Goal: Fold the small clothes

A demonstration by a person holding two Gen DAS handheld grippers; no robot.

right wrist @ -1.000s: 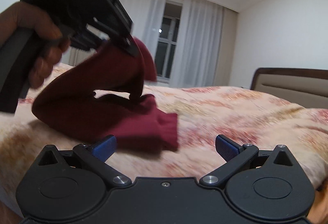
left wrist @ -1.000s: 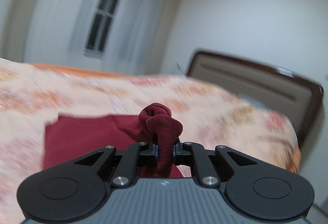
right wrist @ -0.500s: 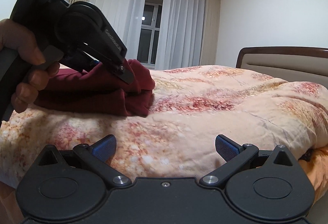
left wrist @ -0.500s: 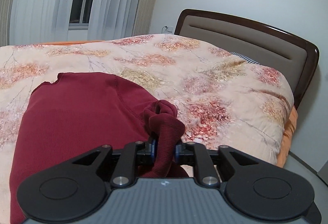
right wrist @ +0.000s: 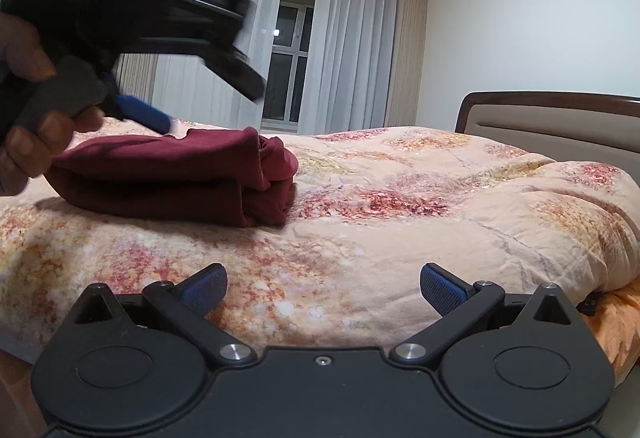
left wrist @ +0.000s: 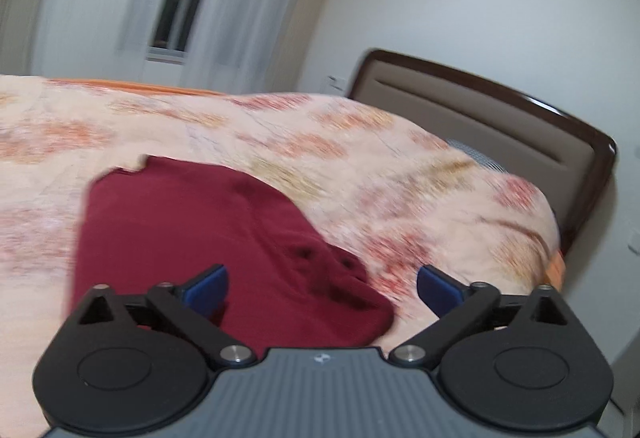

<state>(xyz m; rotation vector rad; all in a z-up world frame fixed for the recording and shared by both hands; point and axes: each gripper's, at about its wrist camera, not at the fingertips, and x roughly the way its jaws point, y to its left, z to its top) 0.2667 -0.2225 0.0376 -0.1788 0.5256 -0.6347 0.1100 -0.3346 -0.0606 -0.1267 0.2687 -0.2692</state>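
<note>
A dark red garment (left wrist: 192, 230) lies folded on the flowered quilt (left wrist: 360, 165), its bunched end (left wrist: 340, 278) resting loose on the pile. My left gripper (left wrist: 322, 284) hangs just above that end. Its jaws are opening wide and its blue pads touch no cloth. In the right wrist view the garment (right wrist: 172, 177) is a thick folded stack at the left, with the left gripper (right wrist: 200, 101) over it, held by a person's hand (right wrist: 24, 125). My right gripper (right wrist: 323, 284) is open and empty above the quilt, to the right of the stack and nearer than it.
The quilt (right wrist: 400, 217) covers a bed with a brown padded headboard (right wrist: 560, 117) at the right. An orange sheet (right wrist: 616, 322) shows at the bed's near right corner. White curtains and a window (right wrist: 292, 61) stand behind the bed.
My left gripper has let go of the bunched red cloth and its jaws have spread wide. The cloth has dropped onto the folded stack. The right gripper stays open.
</note>
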